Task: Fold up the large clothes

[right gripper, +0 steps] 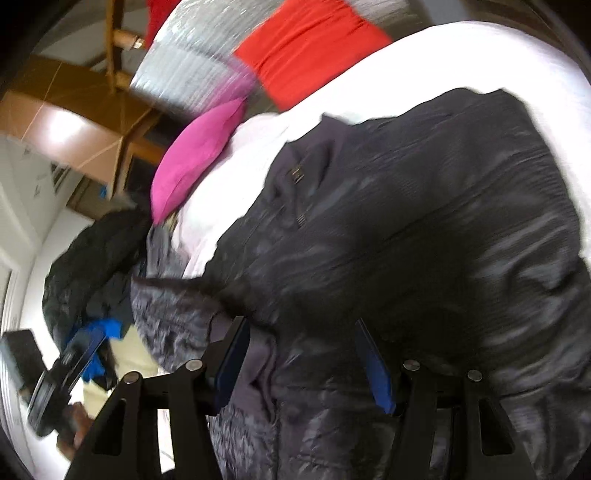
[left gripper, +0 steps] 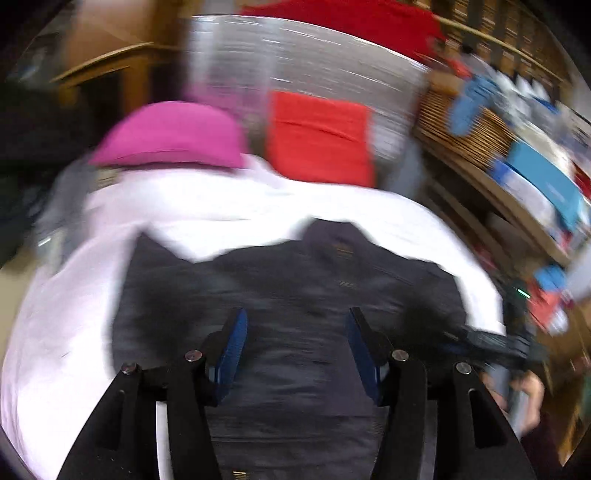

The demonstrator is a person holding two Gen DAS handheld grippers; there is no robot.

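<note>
In the left wrist view, one pink cushion (left gripper: 173, 134) is lying at the far left of the bed, one red cloth (left gripper: 317, 138) is sitting just beside it to the right, and a second red cloth (left gripper: 343, 18) is showing at the far edge. One dark jacket (left gripper: 295, 295) is lying spread on the white sheet (left gripper: 55, 314), below the cushion and the nearer cloth. The left gripper (left gripper: 297, 345) is hovering over the jacket's middle with its two blue pads (left gripper: 231, 345) standing apart and nothing clamped between them. At the right edge, the right gripper (left gripper: 491, 341) is resting by the jacket's side, held in one hand (left gripper: 528, 391).

In the right wrist view, a heap of dark clothes (right gripper: 88, 266) is lying at the left, past the sheet's edge. The right gripper's two fingers are standing apart over the jacket's puffy fabric, which is lying between them; whether the pads are pressing on it is unclear.
</note>
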